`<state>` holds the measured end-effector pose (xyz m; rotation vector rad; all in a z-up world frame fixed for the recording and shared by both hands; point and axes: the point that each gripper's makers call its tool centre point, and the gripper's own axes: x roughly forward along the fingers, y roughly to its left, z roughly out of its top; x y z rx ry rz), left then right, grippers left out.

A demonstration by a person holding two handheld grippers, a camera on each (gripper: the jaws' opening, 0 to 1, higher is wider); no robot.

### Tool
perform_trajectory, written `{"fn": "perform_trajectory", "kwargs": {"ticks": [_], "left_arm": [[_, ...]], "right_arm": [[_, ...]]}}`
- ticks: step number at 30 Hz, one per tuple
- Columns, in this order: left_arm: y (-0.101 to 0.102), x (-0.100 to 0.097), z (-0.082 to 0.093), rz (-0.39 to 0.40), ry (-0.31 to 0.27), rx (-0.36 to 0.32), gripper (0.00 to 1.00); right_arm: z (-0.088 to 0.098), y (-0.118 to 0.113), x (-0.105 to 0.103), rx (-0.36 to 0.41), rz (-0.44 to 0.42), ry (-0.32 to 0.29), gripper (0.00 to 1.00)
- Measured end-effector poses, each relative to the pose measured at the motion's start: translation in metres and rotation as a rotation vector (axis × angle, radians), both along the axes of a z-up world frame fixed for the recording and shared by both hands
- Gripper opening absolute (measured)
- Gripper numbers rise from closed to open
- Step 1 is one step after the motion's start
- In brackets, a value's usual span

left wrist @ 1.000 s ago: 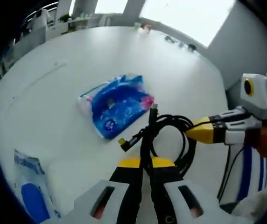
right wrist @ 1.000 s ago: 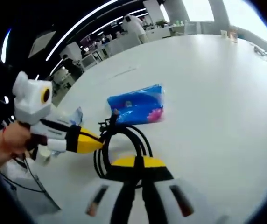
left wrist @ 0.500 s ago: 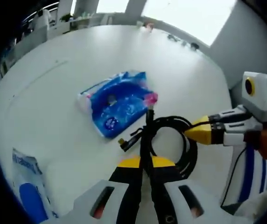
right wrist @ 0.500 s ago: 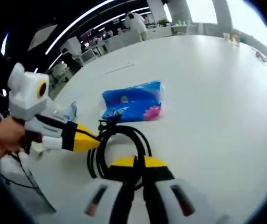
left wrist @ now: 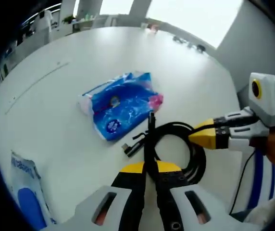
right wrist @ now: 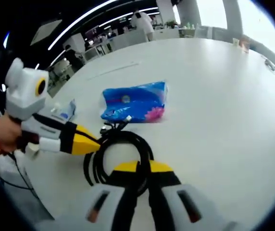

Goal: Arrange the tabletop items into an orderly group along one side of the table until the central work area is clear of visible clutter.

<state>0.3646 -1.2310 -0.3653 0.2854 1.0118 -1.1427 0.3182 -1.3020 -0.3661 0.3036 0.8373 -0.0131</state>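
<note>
The white tabletop [left wrist: 56, 110] is by far the biggest thing here, round-edged and mostly bare, running off toward bright windows at its far edge. Out toward its middle lies a blue plastic pack [left wrist: 120, 106] with a pink corner, crinkled and soft-looking. It should be light and squashy, and it would slide easily on that smooth surface, so a pinch on a bunched end looks safer than a grab across the slick flat face.

Nearer the edge where the person stands sits the coiled black cable [left wrist: 176, 149]. Both tools have it: the left gripper [left wrist: 149, 171] has its jaws closed together on the strands at the near side of the loop, and the right gripper [right wrist: 138, 169] is clamped on the opposite side of the same coil [right wrist: 120, 154]. The cable looks limp and springy, so I would expect the loops to sag or spill open if held at one point; gripping across several strands at once keeps it bundled.

A smaller blue-and-white packet [left wrist: 24, 192] sits at the near edge and is cut off, its printing unreadable. Small dark objects [left wrist: 188, 45] at the far edge are too tiny to identify.
</note>
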Motion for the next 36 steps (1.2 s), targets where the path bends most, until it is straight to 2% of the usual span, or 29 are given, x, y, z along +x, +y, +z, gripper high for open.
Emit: {"fn": "perform_trajectory", "kwargs": {"ticks": [9, 20, 29, 31, 33, 36], "left_arm": [[0.001, 0.001, 0.000, 0.007, -0.007, -0.013, 0.05], [0.002, 0.003, 0.002, 0.015, -0.014, -0.027, 0.13], [0.003, 0.005, 0.005, 0.016, -0.029, -0.044, 0.23], [0.002, 0.005, 0.006, 0.014, -0.030, -0.048, 0.28], [0.002, 0.005, 0.007, 0.008, -0.043, -0.052, 0.37], [0.005, 0.005, 0.008, 0.005, -0.050, -0.050, 0.40]], "right_arm": [[0.002, -0.001, 0.002, -0.010, 0.002, -0.015, 0.05], [0.003, -0.004, 0.002, -0.018, 0.001, -0.016, 0.09], [0.007, -0.001, 0.005, -0.021, 0.014, -0.034, 0.17], [0.008, -0.002, 0.006, -0.022, 0.019, -0.040, 0.18], [0.010, -0.002, 0.006, -0.028, 0.022, -0.045, 0.20], [0.011, -0.001, 0.006, -0.027, 0.029, -0.047, 0.22]]}}
